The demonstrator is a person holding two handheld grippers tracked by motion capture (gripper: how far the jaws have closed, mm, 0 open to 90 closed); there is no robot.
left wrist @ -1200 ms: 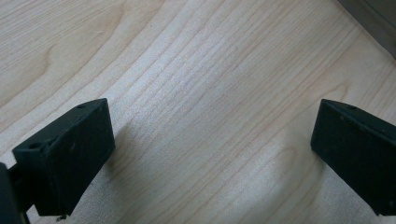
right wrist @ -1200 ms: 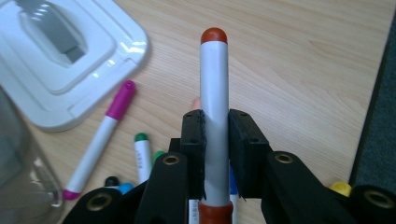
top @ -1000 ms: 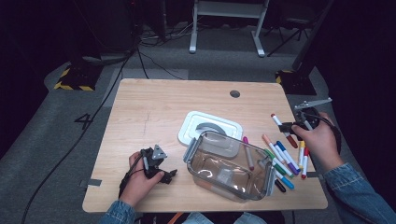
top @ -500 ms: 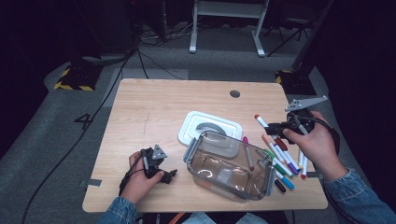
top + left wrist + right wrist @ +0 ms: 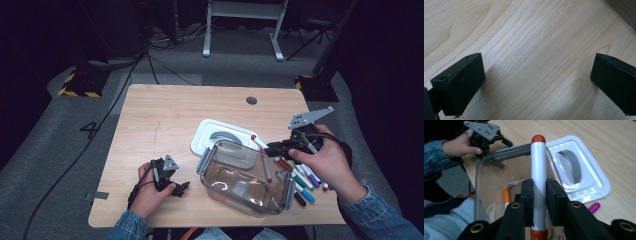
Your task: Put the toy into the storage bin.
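My right gripper (image 5: 275,148) (image 5: 539,197) is shut on a white marker with a red cap (image 5: 256,139) (image 5: 538,167). It holds the marker over the right rim of a clear plastic container (image 5: 210,161) (image 5: 477,185). One marker (image 5: 267,169) lies inside the container, showing orange (image 5: 506,196) in the right gripper view. My left gripper (image 5: 177,184) (image 5: 536,80) rests low on the wooden table (image 5: 160,115) to the left of the container. Its jaws stand wide apart with only bare wood between them.
A white lid (image 5: 220,134) (image 5: 584,167) lies flat behind the container. Several loose coloured markers (image 5: 305,180) lie to the container's right, under my right hand. A pink marker (image 5: 594,207) lies by the lid. The table's front edge is near both forearms.
The right gripper has carried the red-capped marker leftward and upward, from over the marker pile to the container's right rim. The left gripper has stayed put.
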